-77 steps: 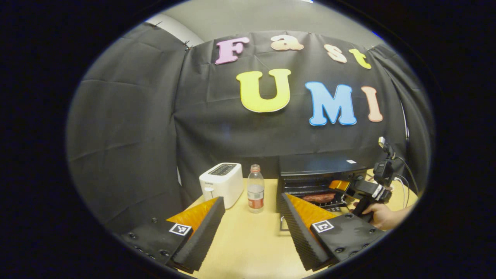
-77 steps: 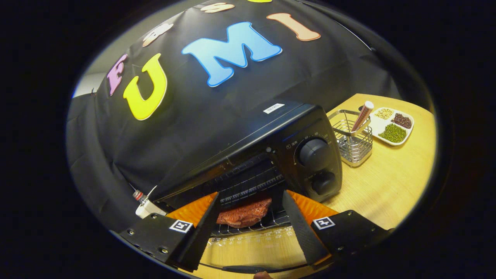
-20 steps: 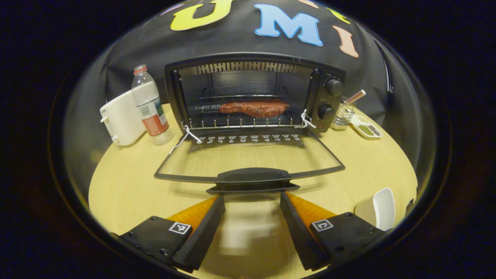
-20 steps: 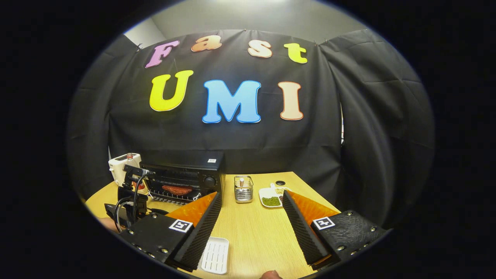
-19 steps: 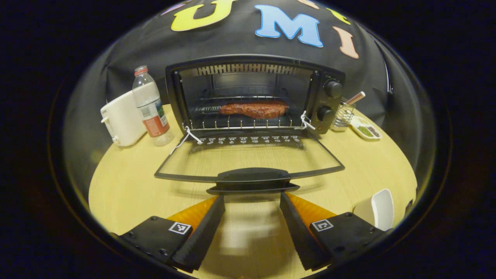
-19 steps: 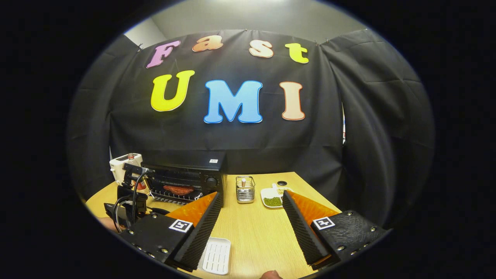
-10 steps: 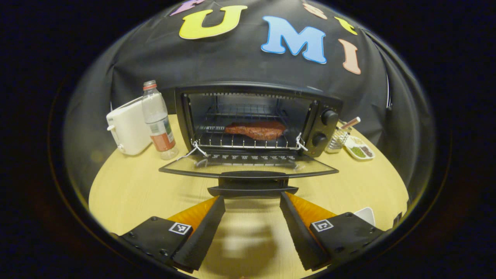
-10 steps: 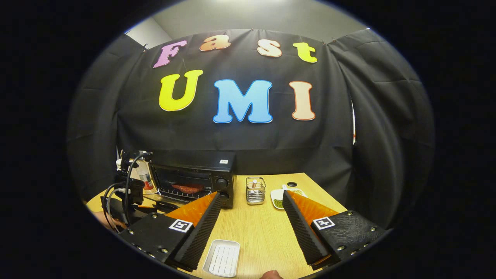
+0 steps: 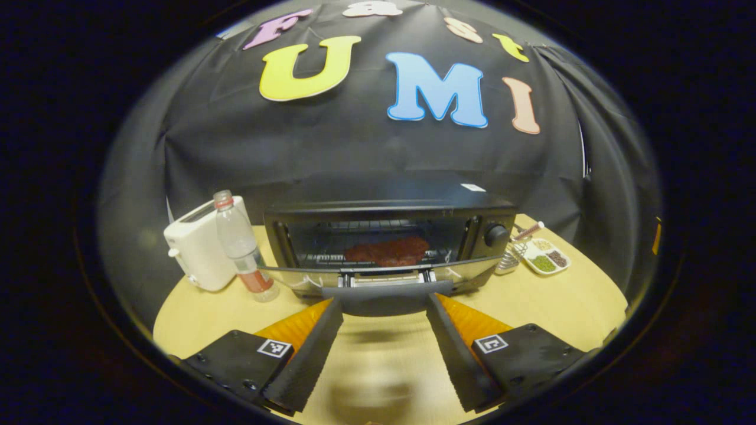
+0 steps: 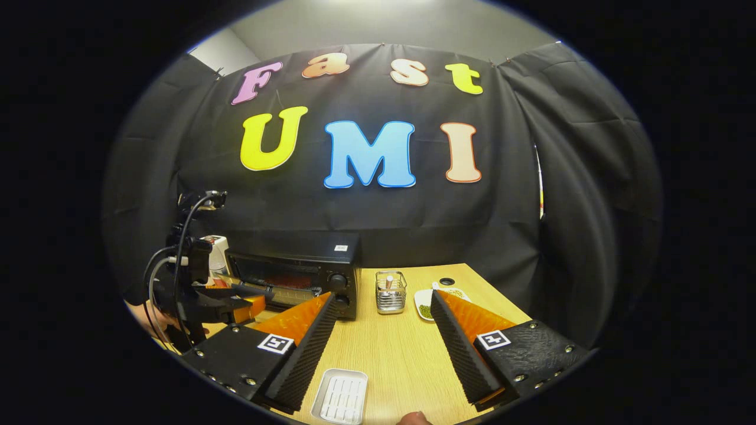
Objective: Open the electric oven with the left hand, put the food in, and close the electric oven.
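The black electric oven (image 9: 390,212) stands at the back of the wooden table, and a reddish-brown slab of meat (image 9: 387,251) lies on its wire rack. Its glass door (image 9: 307,276) is partly raised, seen almost edge-on. The door's dark handle (image 9: 387,292) sits just ahead of my left gripper (image 9: 384,304), resting at the fingertips; the jaws are open and wider than the handle. In the right gripper view the oven (image 10: 295,271) is at the left, with the left gripper (image 10: 251,298) under its door. My right gripper (image 10: 381,301) is open, holding nothing, above the table.
A white toaster (image 9: 198,251) and a clear bottle (image 9: 242,248) stand left of the oven. On its right are a wire basket (image 10: 390,292) and a divided dish of beans (image 9: 546,260). A small white tray (image 10: 342,395) lies near the right gripper.
The oven door has swung up from lying flat to partly raised, with the left gripper rising under its handle. The right gripper has pulled back from the oven and stays open.
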`<state>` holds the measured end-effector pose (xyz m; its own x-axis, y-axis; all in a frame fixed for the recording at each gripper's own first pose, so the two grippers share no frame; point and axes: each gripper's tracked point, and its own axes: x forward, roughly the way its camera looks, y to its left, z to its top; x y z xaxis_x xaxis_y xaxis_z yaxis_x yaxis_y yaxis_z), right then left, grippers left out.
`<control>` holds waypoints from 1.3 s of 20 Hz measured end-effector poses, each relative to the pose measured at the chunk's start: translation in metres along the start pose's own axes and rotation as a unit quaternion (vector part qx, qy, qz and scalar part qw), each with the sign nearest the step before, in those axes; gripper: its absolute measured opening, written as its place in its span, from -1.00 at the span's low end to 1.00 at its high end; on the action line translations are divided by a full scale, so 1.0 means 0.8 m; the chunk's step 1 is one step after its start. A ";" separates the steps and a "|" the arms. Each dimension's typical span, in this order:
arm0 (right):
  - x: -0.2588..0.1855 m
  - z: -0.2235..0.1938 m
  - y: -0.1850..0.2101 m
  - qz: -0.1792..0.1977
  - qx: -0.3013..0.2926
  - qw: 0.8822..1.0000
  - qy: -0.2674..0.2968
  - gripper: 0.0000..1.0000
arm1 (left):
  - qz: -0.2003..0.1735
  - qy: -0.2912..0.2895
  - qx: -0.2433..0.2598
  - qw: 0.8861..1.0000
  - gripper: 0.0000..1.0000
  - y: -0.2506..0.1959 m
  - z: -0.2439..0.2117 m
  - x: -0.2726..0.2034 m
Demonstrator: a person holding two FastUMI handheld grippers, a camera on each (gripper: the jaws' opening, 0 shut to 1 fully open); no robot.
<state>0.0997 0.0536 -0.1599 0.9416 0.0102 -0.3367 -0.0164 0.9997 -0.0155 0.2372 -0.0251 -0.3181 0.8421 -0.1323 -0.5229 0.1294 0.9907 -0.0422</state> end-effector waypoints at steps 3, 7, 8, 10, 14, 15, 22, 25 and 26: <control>0.002 0.004 -0.001 -0.001 0.005 1.000 -0.005 0.94 | -0.003 -0.035 0.011 0.999 1.00 0.004 0.034 -0.004; 0.010 0.018 -0.003 0.006 0.020 1.000 -0.017 0.94 | -0.004 -0.093 0.012 0.996 0.94 0.002 0.085 -0.039; 0.009 0.026 -0.004 0.009 0.022 0.999 -0.025 0.94 | -0.003 -0.109 0.010 0.994 0.93 0.001 0.098 -0.053; 0.006 0.041 -0.009 0.016 0.029 0.999 -0.038 0.94 | 0.002 -0.129 0.002 0.992 0.93 -0.002 0.118 -0.086; -0.014 0.065 -0.016 0.044 0.033 0.997 -0.059 0.94 | 0.029 -0.177 -0.023 0.984 0.94 -0.007 0.156 -0.162; -0.018 0.068 -0.021 0.050 0.028 0.996 -0.064 0.93 | 0.038 -0.186 -0.025 0.981 0.88 -0.008 0.162 -0.183; -0.063 0.082 -0.053 0.081 0.003 0.993 -0.083 0.94 | 0.078 -0.233 -0.023 0.969 1.00 -0.041 0.173 -0.307; -0.084 0.079 -0.060 0.093 0.002 0.992 -0.082 0.94 | 0.095 -0.241 -0.011 0.966 1.00 -0.049 0.164 -0.350; -0.091 0.080 -0.063 0.092 0.000 0.992 -0.084 0.94 | 0.097 -0.244 -0.010 0.965 1.00 -0.053 0.163 -0.362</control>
<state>0.0538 0.0037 -0.0742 0.9654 0.1954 -0.1725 -0.1928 0.9807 0.0318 0.0561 -0.0327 -0.0541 0.9963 0.0614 -0.0601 -0.0617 0.9981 -0.0032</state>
